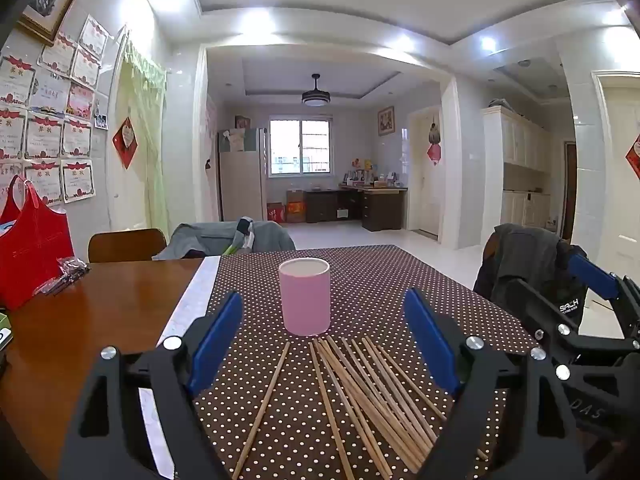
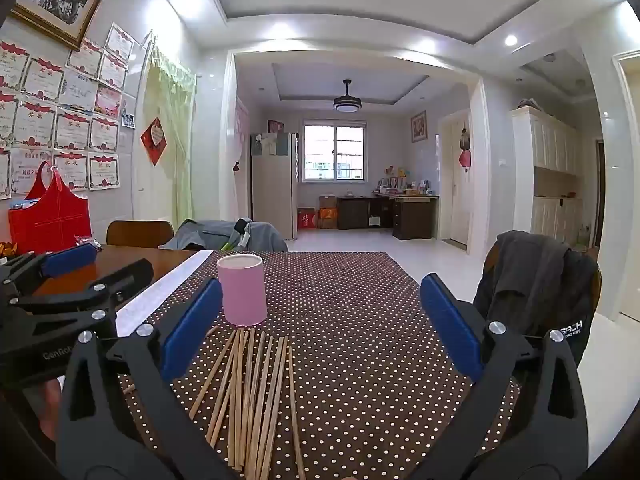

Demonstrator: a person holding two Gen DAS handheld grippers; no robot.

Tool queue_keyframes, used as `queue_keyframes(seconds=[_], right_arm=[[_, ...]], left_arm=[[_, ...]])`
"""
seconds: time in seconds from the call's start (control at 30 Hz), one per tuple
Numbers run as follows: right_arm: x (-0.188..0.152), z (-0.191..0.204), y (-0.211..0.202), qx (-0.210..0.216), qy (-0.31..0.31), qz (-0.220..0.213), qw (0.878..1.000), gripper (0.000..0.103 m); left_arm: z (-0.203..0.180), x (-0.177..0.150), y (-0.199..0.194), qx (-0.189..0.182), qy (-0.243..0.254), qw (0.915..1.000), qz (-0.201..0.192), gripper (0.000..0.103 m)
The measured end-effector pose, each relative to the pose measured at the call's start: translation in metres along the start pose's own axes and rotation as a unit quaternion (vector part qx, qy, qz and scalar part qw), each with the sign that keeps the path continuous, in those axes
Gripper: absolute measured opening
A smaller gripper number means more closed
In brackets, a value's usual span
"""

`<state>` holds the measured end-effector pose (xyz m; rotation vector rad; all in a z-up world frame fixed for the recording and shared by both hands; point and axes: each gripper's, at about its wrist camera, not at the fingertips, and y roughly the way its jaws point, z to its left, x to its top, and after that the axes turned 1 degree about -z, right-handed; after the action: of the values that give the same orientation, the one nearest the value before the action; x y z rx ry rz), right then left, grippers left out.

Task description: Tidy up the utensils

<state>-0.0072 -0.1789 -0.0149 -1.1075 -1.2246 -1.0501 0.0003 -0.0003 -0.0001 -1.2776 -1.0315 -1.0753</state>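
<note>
Both claws spread wide, nothing held: left gripper (image 1: 324, 344), right gripper (image 2: 320, 326). Chopsticks (image 1: 360, 396) fanned loose on dotted cloth (image 1: 380, 276), lower centre of frame, tips just short of upright pink cup (image 1: 305, 297) at mid-frame. Best approach, probably: single out the lone leftmost stick, pinch mid-length, lift, tip upright into cup.

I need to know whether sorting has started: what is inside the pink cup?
No chopsticks stick out of the pink cup; only its pale inner wall near the rim shows. The bottom is hidden. The chopsticks lie on the dotted cloth.
</note>
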Motion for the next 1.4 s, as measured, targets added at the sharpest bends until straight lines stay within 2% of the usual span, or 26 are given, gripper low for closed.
queue_keyframes(seconds=[1.4], right_arm=[[-0.006, -0.001, 0.006, 0.0, 0.007, 0.012, 1.0, 0.097]], left_arm=[[0.0, -0.001, 0.002, -0.001, -0.003, 1.0, 0.002, 0.081]])
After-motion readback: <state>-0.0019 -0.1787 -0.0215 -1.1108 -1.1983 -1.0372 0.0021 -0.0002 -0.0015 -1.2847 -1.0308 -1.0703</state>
